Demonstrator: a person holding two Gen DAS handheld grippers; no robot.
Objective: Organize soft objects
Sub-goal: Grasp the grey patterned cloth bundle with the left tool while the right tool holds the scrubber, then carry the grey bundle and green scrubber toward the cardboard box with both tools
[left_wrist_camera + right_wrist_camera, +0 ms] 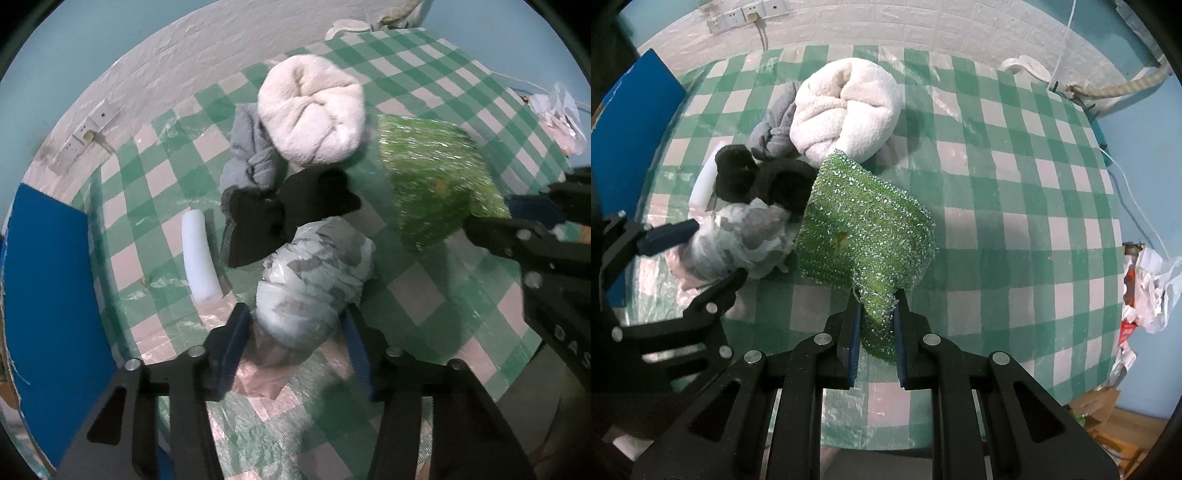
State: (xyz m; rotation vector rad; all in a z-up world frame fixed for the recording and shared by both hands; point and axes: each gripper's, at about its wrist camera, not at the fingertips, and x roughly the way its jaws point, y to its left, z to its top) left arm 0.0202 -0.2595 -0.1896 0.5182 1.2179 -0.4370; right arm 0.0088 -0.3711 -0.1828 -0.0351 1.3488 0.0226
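A pile of soft things lies on the green-checked tablecloth [424,295]: a rolled white towel [314,110], a knotted grey cloth [247,155], a black cloth [280,214] and a crumpled grey-white plastic bundle [314,277]. My left gripper [295,325] is closed on the near end of the plastic bundle [738,236]. My right gripper [877,310] is shut on a corner of a glittery green scrub cloth [864,221], which hangs beside the towel [846,110]. The green cloth also shows in the left wrist view [436,177].
A white foam tube [199,254] lies left of the pile. A blue board [48,295] stands at the table's left edge. A brick-pattern wall with sockets [738,18] is behind. Crumpled bags [1148,288] sit off the right edge.
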